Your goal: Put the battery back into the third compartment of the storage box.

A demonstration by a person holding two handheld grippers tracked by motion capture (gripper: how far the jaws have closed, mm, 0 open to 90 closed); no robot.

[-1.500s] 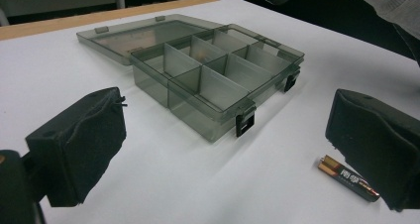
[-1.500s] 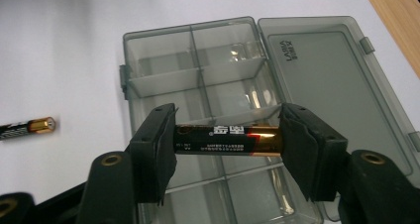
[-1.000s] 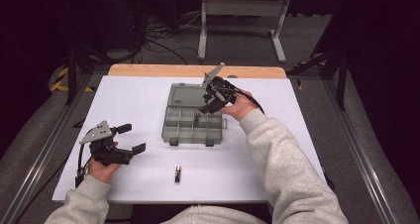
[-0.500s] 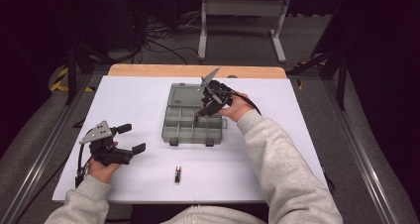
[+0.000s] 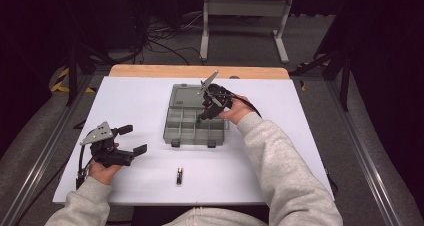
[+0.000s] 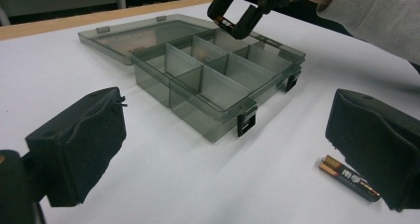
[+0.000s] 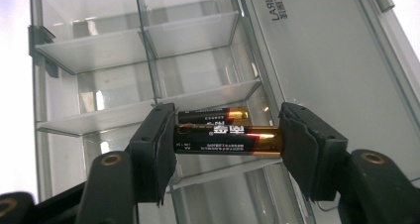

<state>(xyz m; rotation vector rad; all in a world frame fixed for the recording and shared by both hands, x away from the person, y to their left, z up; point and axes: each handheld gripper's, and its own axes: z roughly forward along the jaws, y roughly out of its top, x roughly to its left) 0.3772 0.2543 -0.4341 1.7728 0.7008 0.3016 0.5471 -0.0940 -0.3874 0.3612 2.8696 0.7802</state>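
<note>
One battery (image 7: 227, 140) sits clamped end-to-end in my right gripper (image 7: 227, 147) mid-frame; tilting could drop it outside the box (image 7: 89, 70); left gripper (image 6: 223, 149) gapes empty.

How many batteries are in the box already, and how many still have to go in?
Done: one battery already lies in a compartment of the open box. In hand: the right tongs grip a second battery end to end just above it. Left: one battery on the table near the open left tongs.

Compartment box (image 5: 195, 123) mid-table, lid behind — loose battery (image 5: 179, 176) before it, nearer the person.
</note>
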